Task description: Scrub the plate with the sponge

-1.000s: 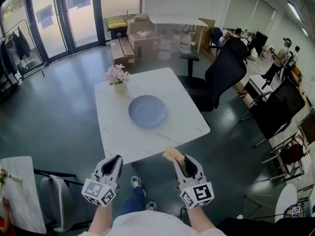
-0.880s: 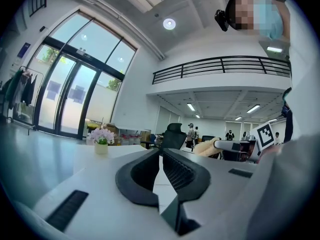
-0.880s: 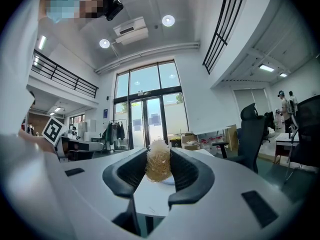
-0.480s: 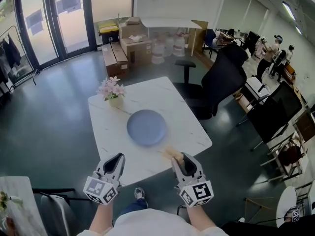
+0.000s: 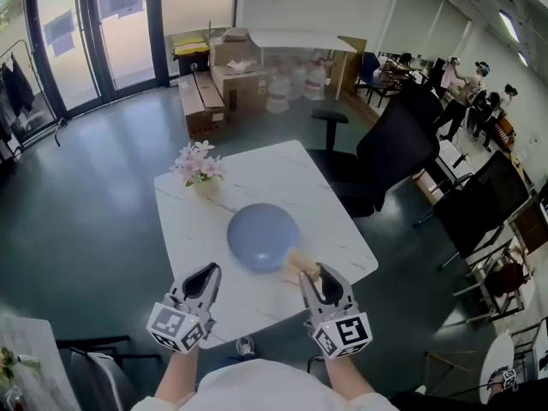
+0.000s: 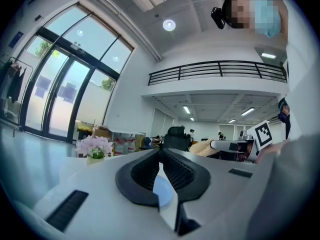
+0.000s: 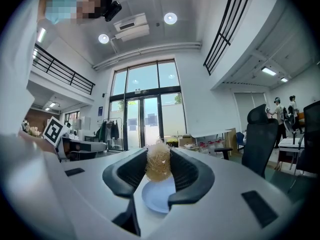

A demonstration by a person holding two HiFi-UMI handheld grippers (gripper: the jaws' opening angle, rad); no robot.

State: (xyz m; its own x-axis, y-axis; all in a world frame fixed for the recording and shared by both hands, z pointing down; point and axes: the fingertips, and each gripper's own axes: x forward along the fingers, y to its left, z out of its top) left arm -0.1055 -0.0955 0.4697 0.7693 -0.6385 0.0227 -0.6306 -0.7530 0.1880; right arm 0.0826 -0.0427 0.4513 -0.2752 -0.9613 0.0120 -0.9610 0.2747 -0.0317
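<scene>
The person has just walked up to the white table (image 5: 257, 171). The blue plate (image 5: 263, 236), which lay well ahead of both tools a moment ago, now sits just beyond their tips, and the table's near edge has passed beneath them. I judge the approach nearly over, with scrubbing not yet begun.

The right gripper (image 5: 313, 275) is clamped on the sponge (image 5: 300, 265), a tan, fibrous wad sticking out past its jaws. The sponge hangs just beside the plate's near right rim. Whether it touches yet, I cannot tell. The left gripper (image 5: 205, 276) has its jaws pressed together on nothing, and it floats near the plate's left side.

Bare marble lies on every side of the plate, so strokes have room. The pot of pink flowers (image 5: 199, 168) stands beyond the plate to the left, well apart. The black office chair (image 5: 391, 148) stands beyond it to the right, off the table. Nothing holds the plate down. Hard rubbing could slide it toward the near edge unless the left tool steadies it.
</scene>
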